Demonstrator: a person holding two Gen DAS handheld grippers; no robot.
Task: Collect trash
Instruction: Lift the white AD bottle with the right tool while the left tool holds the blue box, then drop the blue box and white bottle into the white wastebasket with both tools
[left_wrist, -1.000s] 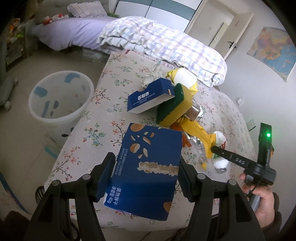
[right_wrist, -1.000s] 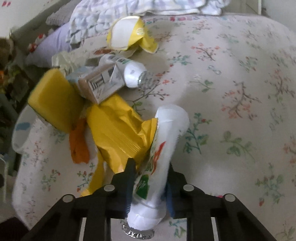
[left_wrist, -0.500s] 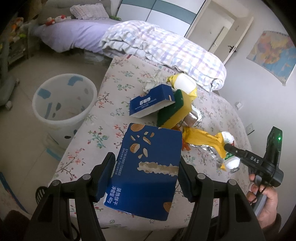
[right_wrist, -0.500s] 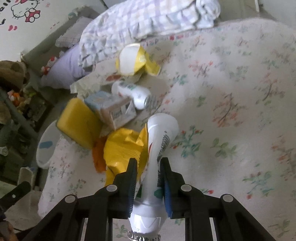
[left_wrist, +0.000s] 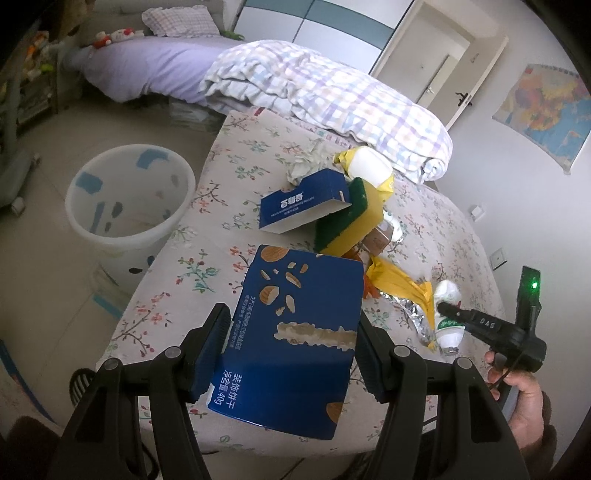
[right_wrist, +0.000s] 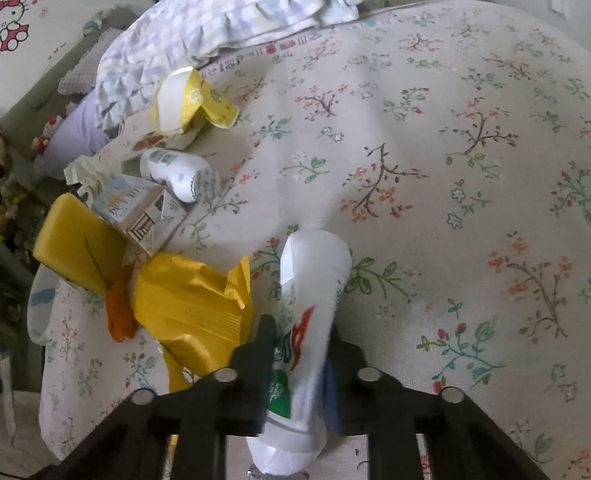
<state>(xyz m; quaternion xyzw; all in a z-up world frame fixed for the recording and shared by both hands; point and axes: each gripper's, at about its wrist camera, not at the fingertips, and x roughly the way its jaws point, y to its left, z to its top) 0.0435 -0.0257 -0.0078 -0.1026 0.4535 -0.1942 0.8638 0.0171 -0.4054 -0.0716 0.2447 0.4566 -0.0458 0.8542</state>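
Observation:
My left gripper (left_wrist: 291, 317) is shut on a large blue biscuit box (left_wrist: 295, 354), held above the near edge of the floral bed (left_wrist: 207, 280). In the right wrist view, my right gripper (right_wrist: 299, 332) pinches a white plastic bottle (right_wrist: 314, 277) with red and green print. Its jaws are closing tighter on the bottle's lower body. The bottle (left_wrist: 447, 291) leans against a crumpled yellow wrapper (right_wrist: 192, 302). In the left wrist view the right gripper (left_wrist: 448, 310) shows at the right, held by a hand.
A white bin (left_wrist: 129, 195) stands on the floor left of the bed. Piled on the bed are a smaller blue box (left_wrist: 303, 206), a yellow-green sponge (left_wrist: 351, 221), a small carton (right_wrist: 140, 210), another white bottle (right_wrist: 177, 173), a yellow cup (right_wrist: 181, 103) and foil (left_wrist: 413, 317). A checked quilt (left_wrist: 332, 99) lies behind.
The right gripper has drawn back from the pile with the white bottle, rolled a little, and squeezed it tighter. The left gripper keeps the blue box still.

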